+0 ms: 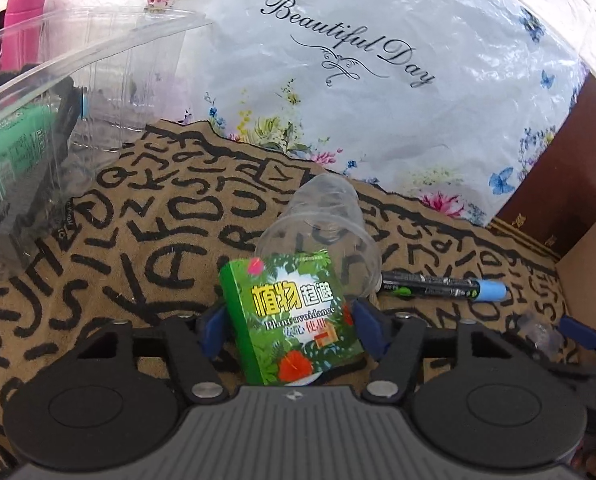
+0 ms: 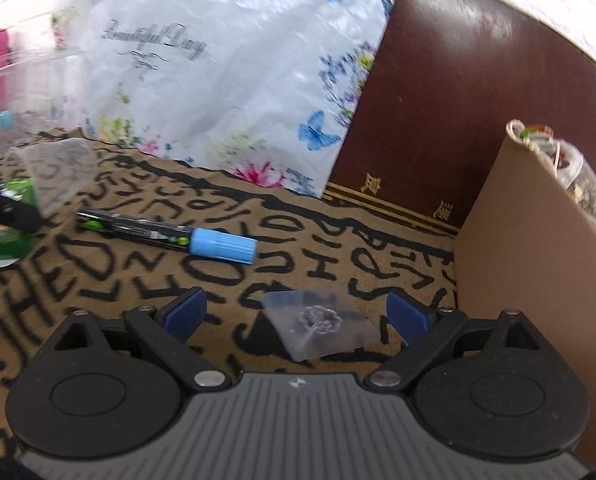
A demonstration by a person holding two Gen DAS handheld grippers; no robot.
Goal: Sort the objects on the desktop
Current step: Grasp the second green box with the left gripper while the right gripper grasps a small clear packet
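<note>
Left hand-held gripper (image 1: 288, 322), tilted downward, its blue pads against both sides of the green box (image 1: 292, 320), whose lower edge its body hides. The clear cup (image 1: 322, 224) lies tipped behind the box; the marker (image 1: 442, 286) lies beside it. Right hand-held gripper (image 2: 296, 316) gapes around a blurred clear packet (image 2: 318, 324).

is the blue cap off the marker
No, the marker lies on the mat with its blue cap still fitted on one end.
</note>
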